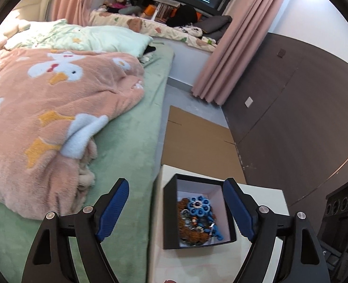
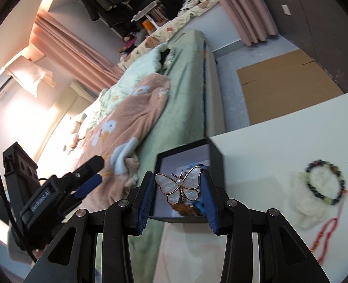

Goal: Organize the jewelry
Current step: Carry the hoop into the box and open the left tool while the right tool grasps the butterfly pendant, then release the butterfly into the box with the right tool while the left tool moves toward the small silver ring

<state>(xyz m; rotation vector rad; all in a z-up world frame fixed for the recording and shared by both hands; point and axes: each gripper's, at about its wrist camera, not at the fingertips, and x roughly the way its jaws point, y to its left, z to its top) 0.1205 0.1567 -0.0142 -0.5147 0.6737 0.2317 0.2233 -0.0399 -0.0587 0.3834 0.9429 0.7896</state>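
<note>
Right gripper (image 2: 178, 188) closed down on a pearly white butterfly brooch with gold edging (image 2: 179, 185), wings pinched between the blue ribbed pads (image 2: 147, 194), held just above the near edge of the black square box with white lining (image 2: 215, 158); left gripper (image 1: 176, 208) spread wide, nothing between its blue pads (image 1: 113, 210), hovering over the same box (image 1: 171, 212) at the bed-side edge of the white tabletop (image 1: 263, 200); inside the box a heap of jewelry, blue flower-shaped beaded piece (image 1: 199, 206) on top, brown beads (image 1: 185, 228) under it; further right on the tabletop (image 2: 280, 141) a dark multicolour bead bracelet (image 2: 327, 182) lies on a white fluffy wad (image 2: 315, 198), red cord (image 2: 327, 233) trailing from it; beyond, flat brown cardboard sheet (image 2: 289, 87) on the floor; pink duck-print fleece blanket (image 1: 46, 108) on the green bed (image 1: 131, 136); pink curtains (image 1: 233, 47) at the back.
</note>
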